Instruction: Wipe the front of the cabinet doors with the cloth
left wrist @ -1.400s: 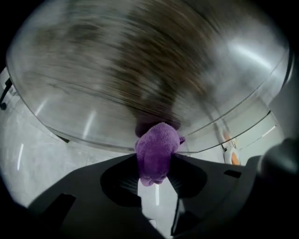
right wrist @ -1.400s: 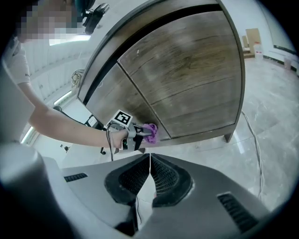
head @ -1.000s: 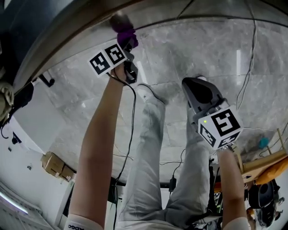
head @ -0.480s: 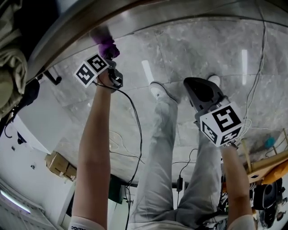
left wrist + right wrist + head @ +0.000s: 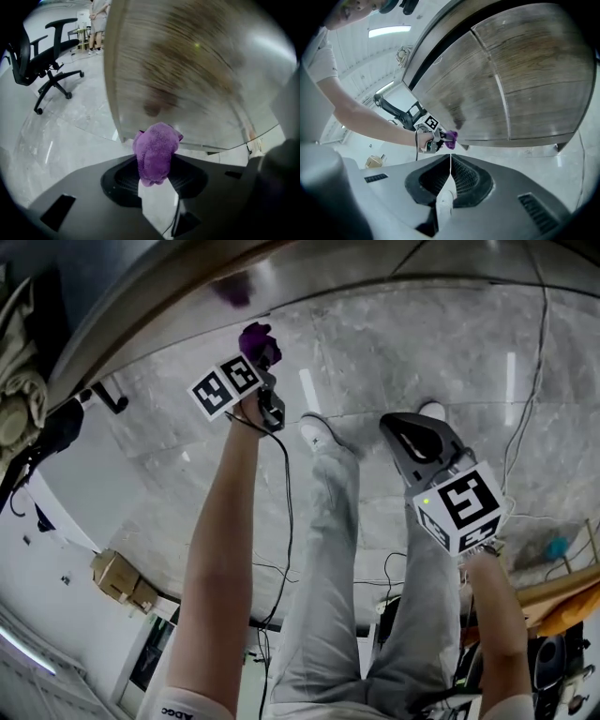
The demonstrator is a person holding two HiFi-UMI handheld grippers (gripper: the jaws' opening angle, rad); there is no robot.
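Head view: L gripper (image 5: 259, 351) low by cabinet (image 5: 375, 263), purple cloth (image 5: 257, 337) at its tip, R gripper (image 5: 398, 423) well apart, L gripper view: jaws pinching cloth, cabinet front just ahead, R gripper view: jaws pressed together, empty.

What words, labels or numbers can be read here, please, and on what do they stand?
Nothing reads for certain.
Sleeve: small dark print, too blurred to read.
Left cube, right cube: square markers only, no words.
Cabinet doors, cloth: no text.
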